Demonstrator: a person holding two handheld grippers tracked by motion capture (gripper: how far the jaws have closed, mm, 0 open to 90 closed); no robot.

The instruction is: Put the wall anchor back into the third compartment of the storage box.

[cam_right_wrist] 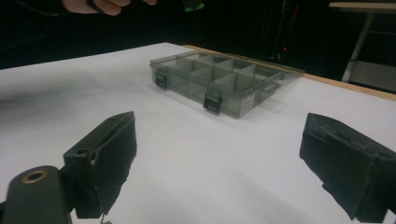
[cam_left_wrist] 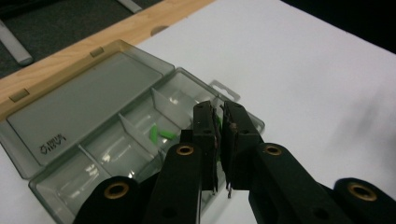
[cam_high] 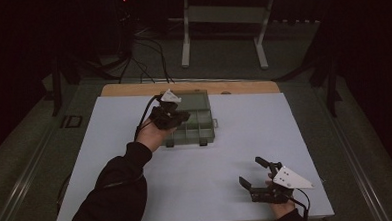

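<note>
Currently, organizer box (cam_high: 192, 118): open on the bench (cam_high: 235, 139), lid laid flat behind, ready for filling.
Left gripper (cam_left_wrist: 218, 122): above the box's compartments, jaws pinching a green piece (cam_left_wrist: 218, 122), probably for dropping.
Right gripper (cam_right_wrist: 219, 163): well in front of the box, jaws spread, idle.

A white board (cam_high: 202, 175) covers the wooden table (cam_high: 133, 89); a metal stand (cam_high: 220, 19) behind, cables (cam_high: 149, 52) on the floor.

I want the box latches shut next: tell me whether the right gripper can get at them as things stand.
Probably yes: the right gripper is open, and bare white table lies between it and the latches facing it.
</note>
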